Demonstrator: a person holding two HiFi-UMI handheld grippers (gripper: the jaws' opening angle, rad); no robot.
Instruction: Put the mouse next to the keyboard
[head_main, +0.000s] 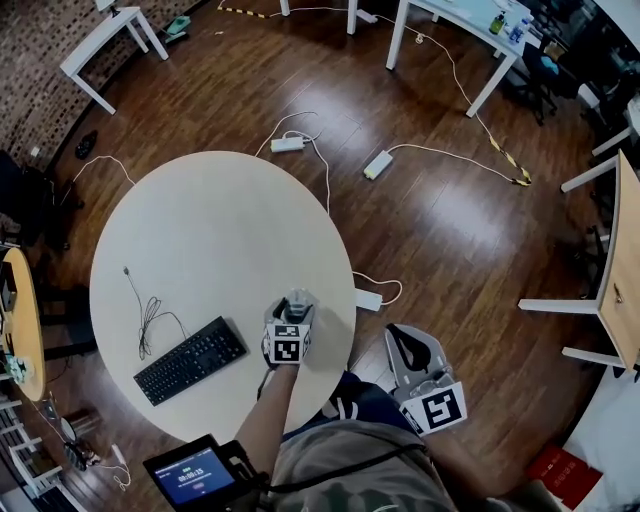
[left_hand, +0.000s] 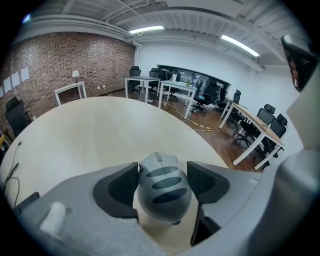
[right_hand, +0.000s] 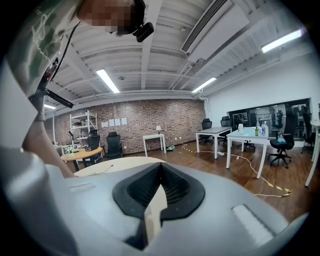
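Observation:
A grey mouse (left_hand: 162, 187) with dark stripes sits between the jaws of my left gripper (left_hand: 162, 172), whose pads press on both its sides. In the head view the left gripper (head_main: 297, 302) holds the mouse (head_main: 298, 298) low over the round white table (head_main: 220, 230), near its front right edge. A black keyboard (head_main: 190, 360) lies slanted on the table, about a hand's width left of the gripper. My right gripper (head_main: 404, 334) hangs off the table over the wooden floor, shut with nothing in it; the right gripper view shows that gripper (right_hand: 159, 167) with its jaws together.
The keyboard's thin cable (head_main: 146, 316) lies coiled on the table behind it. Power strips (head_main: 287, 144) and cords cross the floor; one strip (head_main: 368, 299) lies right beside the table. A small round wooden table (head_main: 22, 330) stands at left. White desks line the room's edges.

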